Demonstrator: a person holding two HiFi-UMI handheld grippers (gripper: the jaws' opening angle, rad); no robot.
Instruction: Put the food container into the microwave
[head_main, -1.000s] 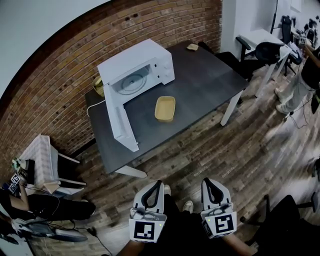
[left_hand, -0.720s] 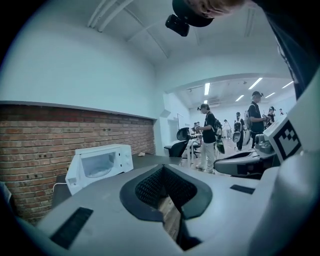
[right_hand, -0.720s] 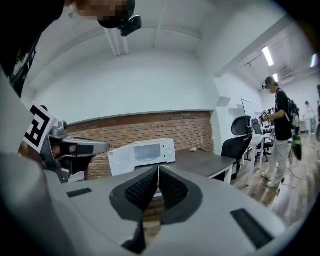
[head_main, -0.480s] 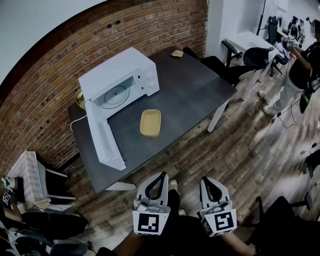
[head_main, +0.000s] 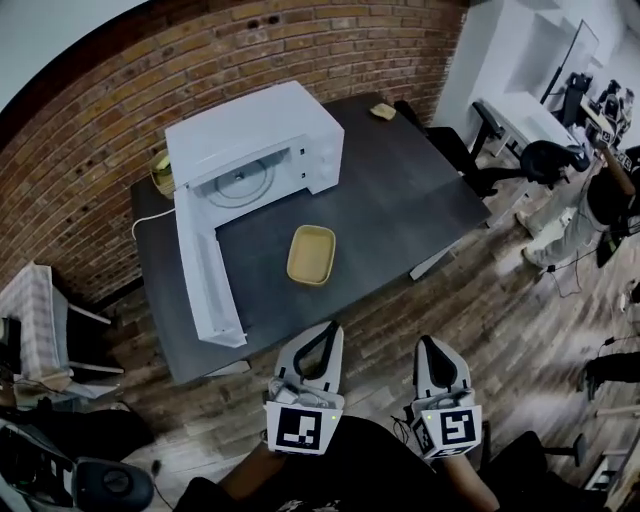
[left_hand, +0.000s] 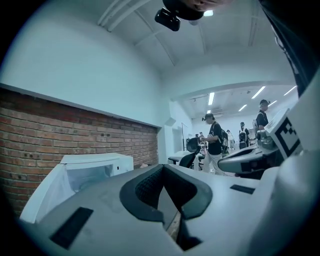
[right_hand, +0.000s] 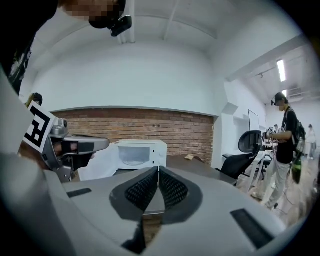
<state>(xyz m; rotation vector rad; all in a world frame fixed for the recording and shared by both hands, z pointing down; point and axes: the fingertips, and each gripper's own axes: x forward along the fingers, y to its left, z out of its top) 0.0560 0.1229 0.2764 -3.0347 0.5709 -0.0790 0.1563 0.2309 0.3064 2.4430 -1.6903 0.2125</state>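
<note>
Left gripper (head_main: 327, 330) and right gripper (head_main: 429, 343) are both closed on nothing, held just off the near edge of the dark table (head_main: 400, 205). Bare tabletop separates them from the yellow food container (head_main: 311, 255), which lies before the open microwave (head_main: 255, 140), its door (head_main: 205, 265) swung left. The table now sits closer than before.

no legible text in view
</note>
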